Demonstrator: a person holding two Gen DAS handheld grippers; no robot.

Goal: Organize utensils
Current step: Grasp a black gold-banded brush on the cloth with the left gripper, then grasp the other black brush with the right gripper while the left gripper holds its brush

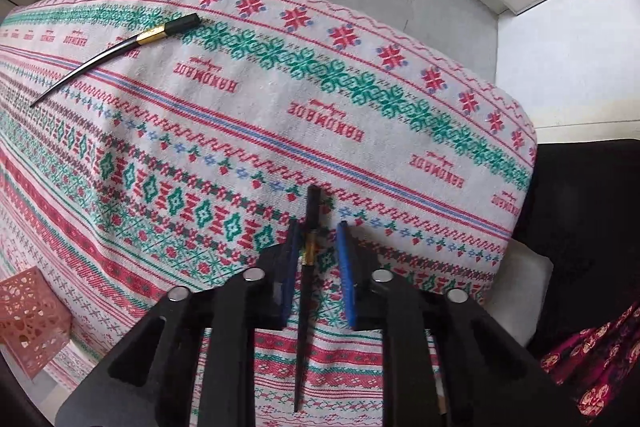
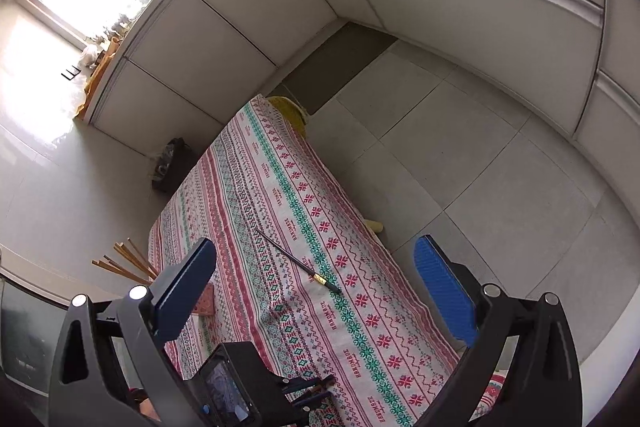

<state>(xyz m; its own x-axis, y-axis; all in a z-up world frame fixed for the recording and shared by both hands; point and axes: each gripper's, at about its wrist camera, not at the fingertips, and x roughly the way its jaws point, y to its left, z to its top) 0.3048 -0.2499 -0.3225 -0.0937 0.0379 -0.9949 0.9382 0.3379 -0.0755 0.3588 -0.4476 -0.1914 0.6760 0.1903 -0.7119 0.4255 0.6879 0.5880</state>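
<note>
A black chopstick with a gold band (image 1: 307, 279) lies on the patterned tablecloth (image 1: 248, 131) between the blue pads of my left gripper (image 1: 319, 235). The jaws stand a little apart around it and the left pad is close to it; no firm grip shows. A second black chopstick with a gold band (image 1: 120, 57) lies at the far left of the cloth; it also shows in the right wrist view (image 2: 300, 263). My right gripper (image 2: 316, 291) is wide open and empty, held high above the table. The left gripper (image 2: 312, 389) shows at the bottom of that view.
A pink perforated holder (image 1: 30, 323) stands at the cloth's left edge, also seen behind the right gripper's left finger (image 2: 206, 303). Wooden sticks (image 2: 124, 263) poke out beside the table. Grey floor tiles (image 2: 480, 167) and white cabinets surround the table.
</note>
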